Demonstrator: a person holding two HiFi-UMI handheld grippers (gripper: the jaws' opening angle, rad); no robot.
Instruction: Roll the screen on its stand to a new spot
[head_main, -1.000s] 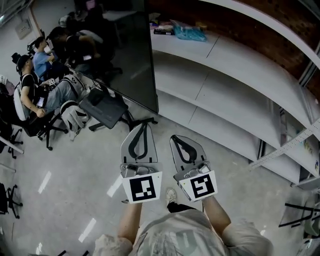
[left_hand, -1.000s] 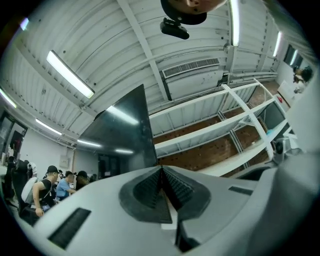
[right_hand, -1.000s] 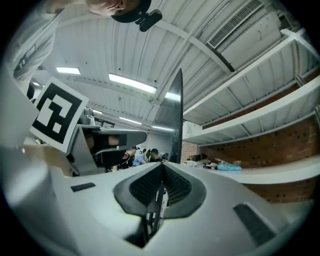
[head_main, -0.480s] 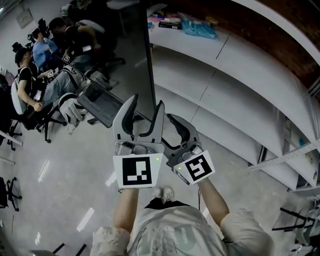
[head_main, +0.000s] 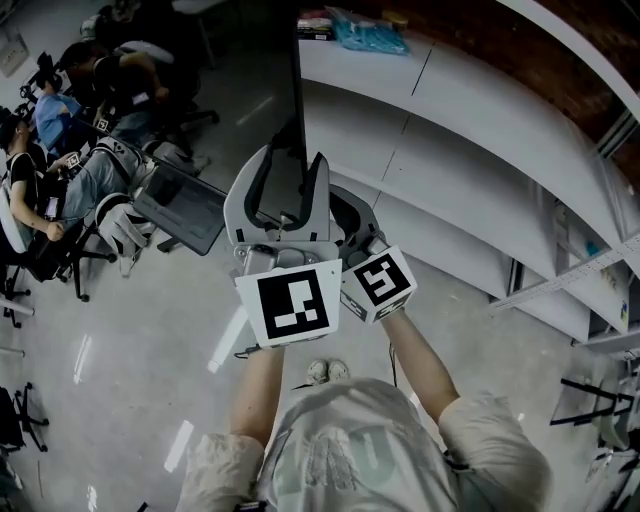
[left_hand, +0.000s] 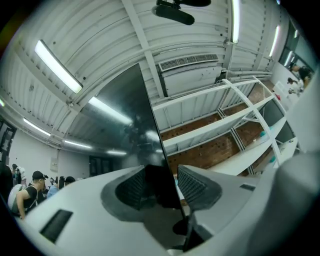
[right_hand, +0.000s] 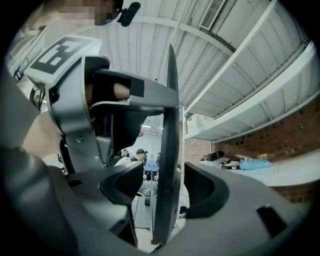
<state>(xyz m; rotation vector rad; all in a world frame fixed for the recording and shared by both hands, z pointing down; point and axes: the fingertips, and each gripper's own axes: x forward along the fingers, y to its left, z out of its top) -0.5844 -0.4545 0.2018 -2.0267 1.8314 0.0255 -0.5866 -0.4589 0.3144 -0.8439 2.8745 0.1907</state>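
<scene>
The tall dark screen stands edge-on in the head view; its stand is hidden under the grippers. My left gripper is raised to the screen's near edge, and its jaws have just been opening. In the left gripper view the edge of the screen lies between the ribbed pads of the left gripper, with a thin gap at the right pad. Just below and to the right, my right gripper straddles the same screen with a gap on both sides; its jaws too have just opened. Its marker cube shows in the head view.
Long white shelves run along the brick wall at the right, with a blue bag on top. Several seated people on office chairs are at the left. A dark tilted tray juts out left of the screen. My feet are on the grey floor.
Both grippers have moved forward and up to the screen's edge. Their jaws, shut a second ago, now stand apart on either side of it.
</scene>
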